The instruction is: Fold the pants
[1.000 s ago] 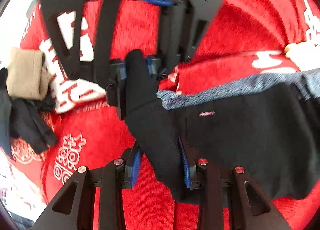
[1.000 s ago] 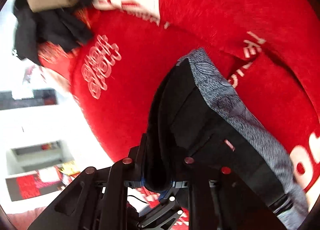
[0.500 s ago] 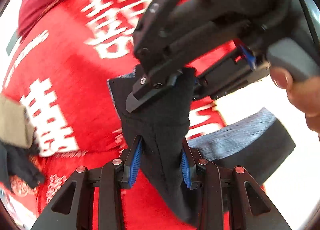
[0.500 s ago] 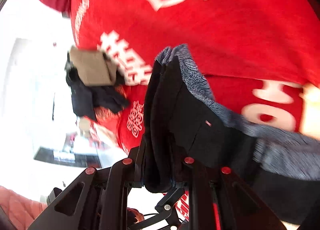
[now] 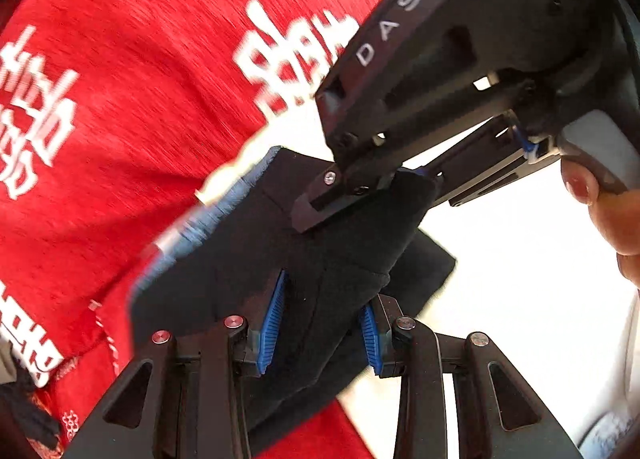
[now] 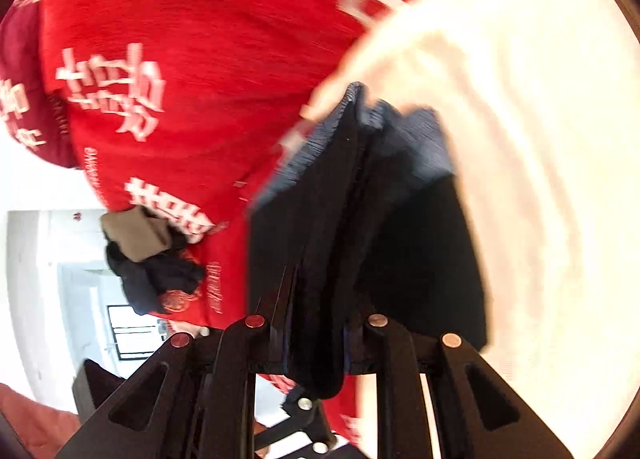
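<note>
Left wrist view: the left gripper (image 5: 322,323) had its blue-padded fingers pinched on a bunched fold of the black pants (image 5: 320,243), which ran up between the fingers and forward from them. The right gripper (image 5: 360,195) came in from the upper right, its tip clamped on the same cloth just beyond, with a person's hand (image 5: 612,211) on its grey handle. Two grips close together likely served to keep the stacked layers aligned while the garment was lifted clear of the red blanket (image 5: 140,99) with white lettering, which lay behind it.

Right wrist view: the right gripper (image 6: 316,343) was closed on several thick layers of the pants (image 6: 320,227), whose grey waistband (image 6: 304,155) pointed away from the camera. Toward the blanket's (image 6: 200,19) far edge lay a tan folded garment (image 6: 136,233) on dark clothes (image 6: 156,279), probably already folded.
</note>
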{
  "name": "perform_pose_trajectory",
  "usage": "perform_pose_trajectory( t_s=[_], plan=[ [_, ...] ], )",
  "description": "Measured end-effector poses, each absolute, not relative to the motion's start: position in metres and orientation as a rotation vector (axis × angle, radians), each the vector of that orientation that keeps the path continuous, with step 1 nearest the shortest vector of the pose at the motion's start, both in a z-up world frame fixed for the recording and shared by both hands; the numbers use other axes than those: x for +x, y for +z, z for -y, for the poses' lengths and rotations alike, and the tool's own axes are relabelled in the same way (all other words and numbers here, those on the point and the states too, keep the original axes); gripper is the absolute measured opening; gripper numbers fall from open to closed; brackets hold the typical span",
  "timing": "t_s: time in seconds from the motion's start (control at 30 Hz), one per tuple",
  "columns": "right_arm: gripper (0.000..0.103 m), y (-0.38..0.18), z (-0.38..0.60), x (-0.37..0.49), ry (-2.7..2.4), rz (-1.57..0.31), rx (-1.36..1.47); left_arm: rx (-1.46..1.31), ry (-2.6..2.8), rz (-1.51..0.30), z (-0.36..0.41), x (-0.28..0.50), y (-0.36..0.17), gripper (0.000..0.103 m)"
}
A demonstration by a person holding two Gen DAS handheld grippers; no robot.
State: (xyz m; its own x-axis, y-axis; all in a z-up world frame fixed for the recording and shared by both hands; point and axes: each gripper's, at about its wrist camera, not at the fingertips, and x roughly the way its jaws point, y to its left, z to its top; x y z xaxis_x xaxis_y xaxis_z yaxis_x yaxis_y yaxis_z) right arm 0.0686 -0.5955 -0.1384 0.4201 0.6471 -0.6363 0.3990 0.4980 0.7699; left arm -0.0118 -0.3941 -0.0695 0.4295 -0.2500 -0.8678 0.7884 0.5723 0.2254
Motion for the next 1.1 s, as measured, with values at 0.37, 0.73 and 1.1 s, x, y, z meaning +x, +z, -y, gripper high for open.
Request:
perform_pose_trajectory(
  t_s=[0.37,0.73,1.1],
  plan=[
    [0.021,-0.144,0.584,0.061,0.121,-1.224,0.993,0.625,-0.703,-1.025,0.353,-0.005,-0.054,0.067],
    [0.033,-0.104,0.587,0.050,-0.149,-1.304,0.722,0.418,-0.460,-1.193,0.280,0.073,-0.048,0.067],
    [0.033,-0.100,0.538,0.059,-0.036,-1.350,0.679,0.190,-0.344,-1.388,0.232,0.082,-0.098,0.082]
  ],
)
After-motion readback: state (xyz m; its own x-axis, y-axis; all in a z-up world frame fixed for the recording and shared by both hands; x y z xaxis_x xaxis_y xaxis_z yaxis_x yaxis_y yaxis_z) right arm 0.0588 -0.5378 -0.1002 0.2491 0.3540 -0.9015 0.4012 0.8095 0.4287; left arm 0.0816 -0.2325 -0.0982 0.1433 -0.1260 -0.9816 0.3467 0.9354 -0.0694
